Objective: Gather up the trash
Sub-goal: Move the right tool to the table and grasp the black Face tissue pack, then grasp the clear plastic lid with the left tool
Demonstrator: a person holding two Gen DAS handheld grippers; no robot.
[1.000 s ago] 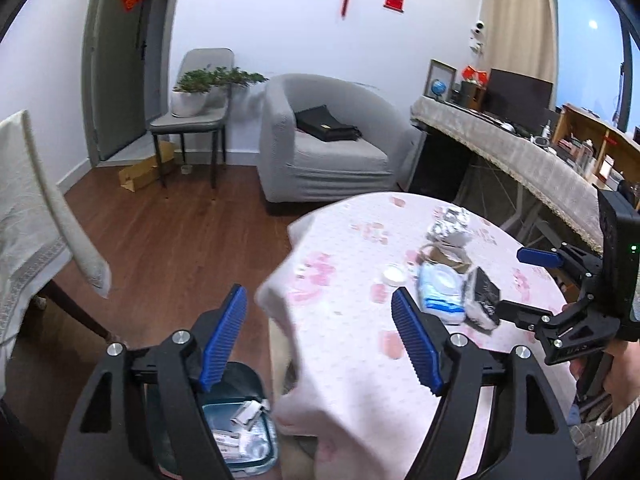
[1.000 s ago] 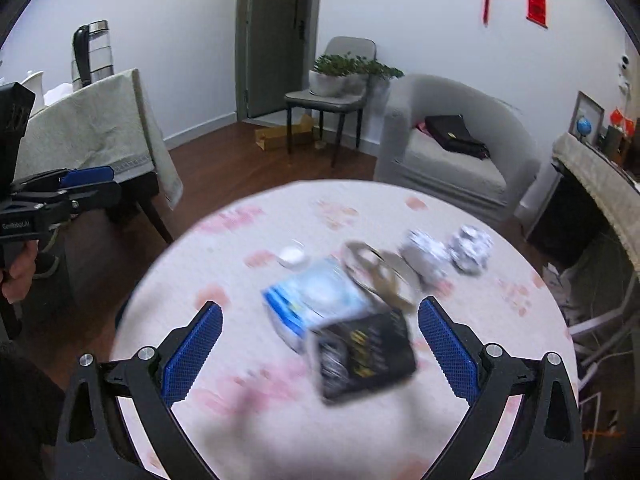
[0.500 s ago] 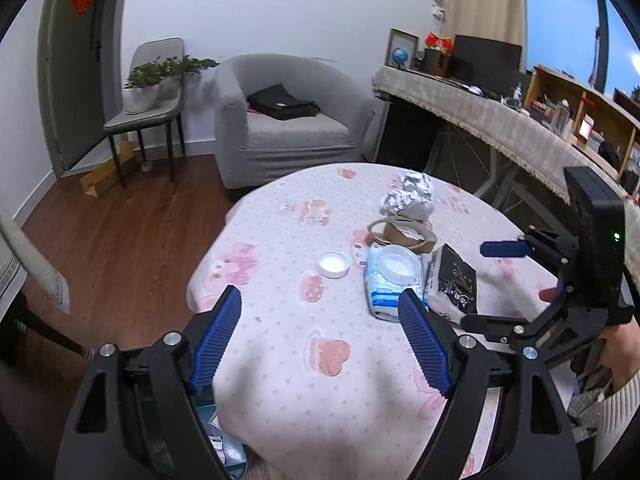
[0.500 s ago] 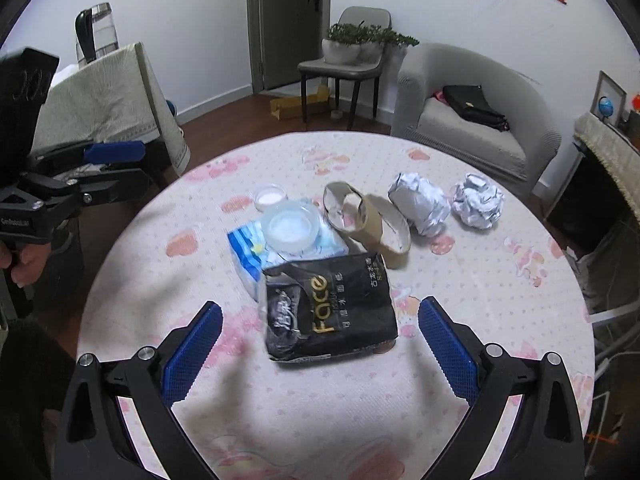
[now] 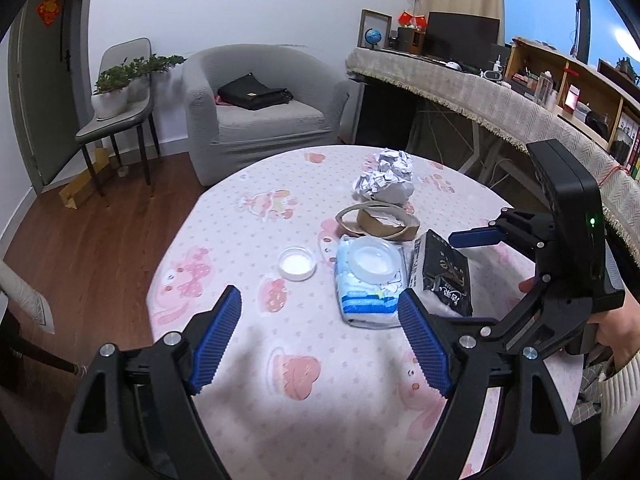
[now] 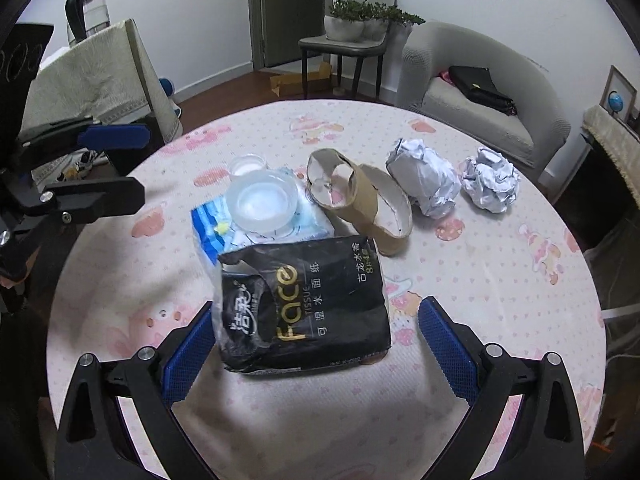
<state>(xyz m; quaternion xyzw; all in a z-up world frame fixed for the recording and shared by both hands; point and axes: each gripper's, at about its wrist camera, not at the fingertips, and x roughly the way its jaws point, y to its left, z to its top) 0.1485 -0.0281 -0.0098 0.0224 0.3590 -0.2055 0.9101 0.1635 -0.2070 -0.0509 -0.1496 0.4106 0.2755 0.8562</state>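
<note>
I note my right gripper (image 6: 316, 342) spread wide astride the black tissue pack (image 6: 302, 304), pads clear. My left gripper (image 5: 320, 340) stands wide, empty, over the round table (image 5: 248, 400); blue wipes pack (image 5: 366, 284) ahead.

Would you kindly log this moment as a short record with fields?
surface: round table with pink-patterned cloth
nearest trash: black tissue packet, lying flat
beside it: blue wet-wipe pack with clear plastic lid on top
further back: brown cardboard tape ring, two crumpled paper balls
right gripper: open, straddling the packet
left gripper: open, empty
</note>
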